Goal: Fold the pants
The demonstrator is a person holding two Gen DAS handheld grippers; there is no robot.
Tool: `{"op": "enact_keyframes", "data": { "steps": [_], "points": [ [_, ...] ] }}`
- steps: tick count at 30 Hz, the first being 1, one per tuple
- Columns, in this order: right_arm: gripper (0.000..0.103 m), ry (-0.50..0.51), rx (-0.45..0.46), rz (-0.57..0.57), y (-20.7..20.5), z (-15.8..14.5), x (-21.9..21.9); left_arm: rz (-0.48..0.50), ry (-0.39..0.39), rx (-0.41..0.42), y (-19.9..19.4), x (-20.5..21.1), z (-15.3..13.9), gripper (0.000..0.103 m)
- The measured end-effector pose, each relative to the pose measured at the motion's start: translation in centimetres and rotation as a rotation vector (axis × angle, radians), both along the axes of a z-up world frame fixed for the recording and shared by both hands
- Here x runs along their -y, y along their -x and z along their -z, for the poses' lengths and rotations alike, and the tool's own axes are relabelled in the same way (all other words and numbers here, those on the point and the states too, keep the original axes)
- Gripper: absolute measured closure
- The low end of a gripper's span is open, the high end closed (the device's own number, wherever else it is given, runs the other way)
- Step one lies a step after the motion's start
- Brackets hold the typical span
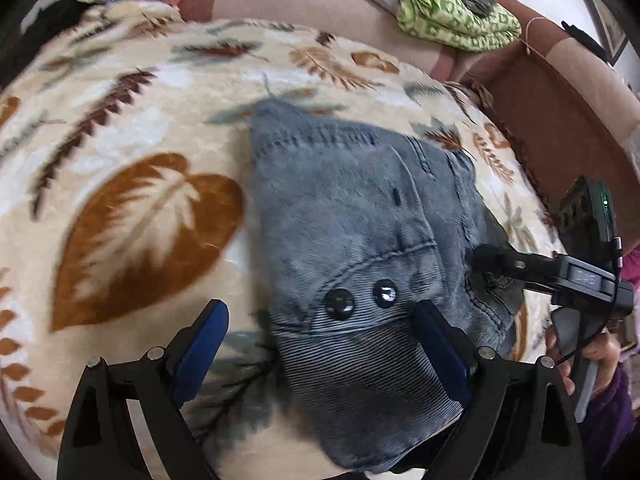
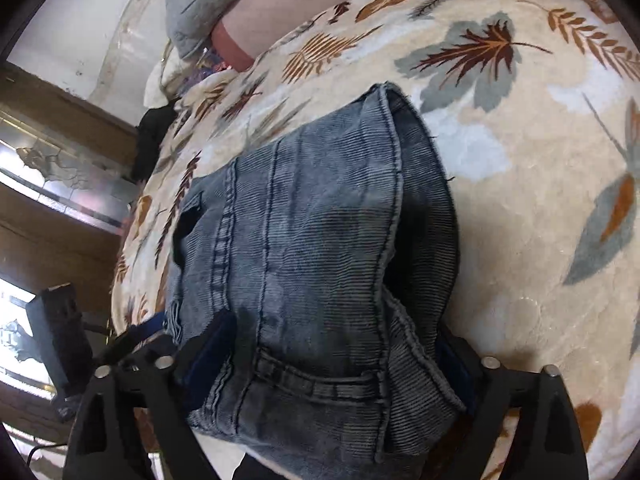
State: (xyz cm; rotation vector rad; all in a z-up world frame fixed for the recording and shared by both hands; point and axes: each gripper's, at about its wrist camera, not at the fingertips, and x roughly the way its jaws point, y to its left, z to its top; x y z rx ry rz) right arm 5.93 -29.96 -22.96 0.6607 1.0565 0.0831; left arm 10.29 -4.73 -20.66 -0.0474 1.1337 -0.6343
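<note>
The faded blue-grey corduroy pants [image 1: 360, 216] lie bunched in a folded heap on the cream plush blanket printed with brown and grey leaves [image 1: 132, 128], their waistband with two dark round buttons [image 1: 362, 298] at the near edge; the left gripper [image 1: 320, 344] hangs over that waistband with its jaws spread wide, the blue-padded left finger over bare blanket and the right finger over the cloth, nothing pinched; the right gripper [image 2: 340, 356] straddles the near end of the heap by a belt loop, jaws spread to either side of the fabric, and whether the pads press it I cannot tell; in the left view, a hand [image 1: 584, 360] holds the right tool at the right edge; a green patterned cloth [image 1: 448, 8] sits on the far brown sofa back [image 1: 304, 4]
</note>
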Motion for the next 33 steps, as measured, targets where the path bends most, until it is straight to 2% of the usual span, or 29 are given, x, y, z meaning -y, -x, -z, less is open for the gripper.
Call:
{"op": "enact_keyframes", "data": {
  "steps": [2, 4, 6, 7, 9, 12, 13, 17, 22, 24, 25, 27, 28, 29, 30, 31, 33],
  "points": [
    [0.03, 0.015, 0.0, 0.009, 0.2, 0.1, -0.1, -0.01, 0.01, -0.035, -0.4, 0.4, 0.9, 0.01],
    [0.044, 0.016, 0.015, -0.005, 0.3, 0.0, -0.5, 0.019, 0.03, -0.021, -0.1, 0.8, 0.6, 0.027],
    [0.052, 0.013, 0.028, -0.013, 0.3, -0.5, -0.7, 0.031, 0.031, -0.01, 0.2, 1.0, 0.1, 0.041],
    [0.054, 0.024, 0.038, -0.012, 0.3, -0.8, -1.0, 0.037, 0.025, -0.001, 0.2, 1.1, -0.1, 0.044],
    [0.056, 0.039, 0.064, -0.012, 0.6, -1.6, -1.0, 0.03, 0.023, 0.013, 0.3, 1.1, -0.6, 0.059],
    [0.066, 0.089, 0.15, -0.015, 1.1, -3.5, -1.8, 0.024, 0.025, 0.049, 0.4, 1.2, -1.9, 0.069],
    [0.068, 0.119, 0.192, -0.014, 1.2, -4.3, -2.2, 0.031, 0.017, 0.072, 0.6, 1.4, -2.5, 0.07],
    [0.068, 0.242, 0.28, -0.008, 1.1, -6.2, -3.4, 0.055, -0.001, 0.144, 0.2, 2.1, -4.7, 0.07],
    [0.068, 0.315, 0.387, 0.026, -1.0, -8.0, -4.3, 0.041, -0.036, 0.259, -2.2, 2.6, -7.0, 0.07],
    [0.068, 0.327, 0.399, 0.041, -2.4, -8.1, -4.4, 0.03, -0.059, 0.292, -3.4, 2.8, -7.2, 0.07],
    [0.068, 0.322, 0.378, 0.056, -3.5, -7.6, -4.1, 0.023, -0.081, 0.298, -4.4, 3.1, -7.0, 0.069],
    [0.068, 0.292, 0.305, 0.072, -5.4, -5.9, -3.4, -0.006, -0.134, 0.282, -5.9, 3.2, -5.6, 0.062],
    [0.067, 0.276, 0.232, 0.07, -6.5, -4.5, -3.0, -0.027, -0.184, 0.257, -6.8, 3.4, -4.3, 0.06],
    [0.065, 0.282, 0.175, 0.074, -7.3, -3.5, -2.9, -0.05, -0.266, 0.229, -7.5, 3.7, -2.6, 0.056],
    [0.061, 0.291, 0.125, 0.072, -8.0, -2.5, -2.9, -0.068, -0.333, 0.21, -8.0, 3.7, -1.1, 0.047],
    [0.053, 0.304, 0.097, 0.073, -8.2, -2.2, -2.9, -0.083, -0.329, 0.221, -7.8, 3.4, -0.8, 0.045],
    [0.048, 0.325, 0.102, 0.077, -8.1, -2.8, -3.0, -0.116, -0.328, 0.265, -7.1, 2.9, -1.4, 0.031]
  ]
}}
